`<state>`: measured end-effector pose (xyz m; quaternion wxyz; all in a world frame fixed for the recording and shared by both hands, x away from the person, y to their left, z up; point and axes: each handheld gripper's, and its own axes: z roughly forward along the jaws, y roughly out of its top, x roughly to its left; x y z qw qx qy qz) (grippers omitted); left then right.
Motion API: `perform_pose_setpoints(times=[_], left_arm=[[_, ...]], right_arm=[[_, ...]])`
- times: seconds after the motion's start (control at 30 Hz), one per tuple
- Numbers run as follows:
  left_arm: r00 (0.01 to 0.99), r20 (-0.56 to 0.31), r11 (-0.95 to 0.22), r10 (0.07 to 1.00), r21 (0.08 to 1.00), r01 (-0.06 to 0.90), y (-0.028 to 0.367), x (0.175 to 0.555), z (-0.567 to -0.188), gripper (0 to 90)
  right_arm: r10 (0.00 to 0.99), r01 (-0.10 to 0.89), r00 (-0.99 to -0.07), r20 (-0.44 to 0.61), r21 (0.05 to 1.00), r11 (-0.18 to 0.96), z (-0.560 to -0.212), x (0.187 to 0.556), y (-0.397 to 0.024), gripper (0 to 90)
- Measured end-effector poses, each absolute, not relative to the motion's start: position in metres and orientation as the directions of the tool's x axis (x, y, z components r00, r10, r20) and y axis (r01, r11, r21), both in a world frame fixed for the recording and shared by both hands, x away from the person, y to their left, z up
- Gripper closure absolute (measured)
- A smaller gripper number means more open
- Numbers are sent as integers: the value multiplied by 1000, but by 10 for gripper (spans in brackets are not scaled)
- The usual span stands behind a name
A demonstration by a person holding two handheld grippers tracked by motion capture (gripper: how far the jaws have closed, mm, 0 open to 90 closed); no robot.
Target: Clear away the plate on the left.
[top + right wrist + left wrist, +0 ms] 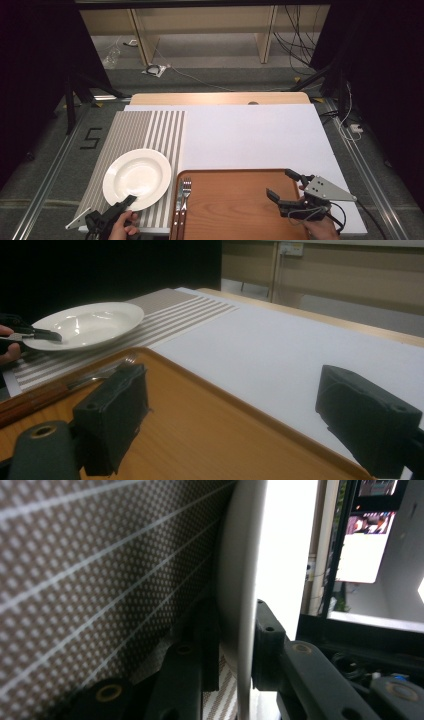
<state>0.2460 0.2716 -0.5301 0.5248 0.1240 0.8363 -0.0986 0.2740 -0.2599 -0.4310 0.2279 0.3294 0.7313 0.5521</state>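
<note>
A white deep plate [137, 177] lies on a striped placemat [145, 130] at the left. My left gripper [125, 202] comes in from the near edge and is shut on the plate's near rim [245, 580], one jaw under it and one on top. The right gripper view has the same grip [45, 335] on the plate [85, 325], whose rim sits slightly raised there. My right gripper [280, 183] hovers open over the right part of a wooden tray [230, 205], nothing between its jaws [240, 410].
A fork [186, 192] and a knife [178, 200] with wooden handles lie side by side at the tray's left edge. A white sheet [250, 135] covers the table beyond the tray. Cables and shelving lie on the floor past the far edge.
</note>
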Motion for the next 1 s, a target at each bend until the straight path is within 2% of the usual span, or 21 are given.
perform_pose_setpoints(times=[0.13,1.0], left_arm=[[-421,-903,947,81,-62,315,270,246,-532,806],[-341,-934,905,108,-50,423,251,245,-516,797]], right_arm=[[733,230,-679,30,958,174,-431,274,-260,143],[736,233,-677,31,957,174,-431,274,-261,142]])
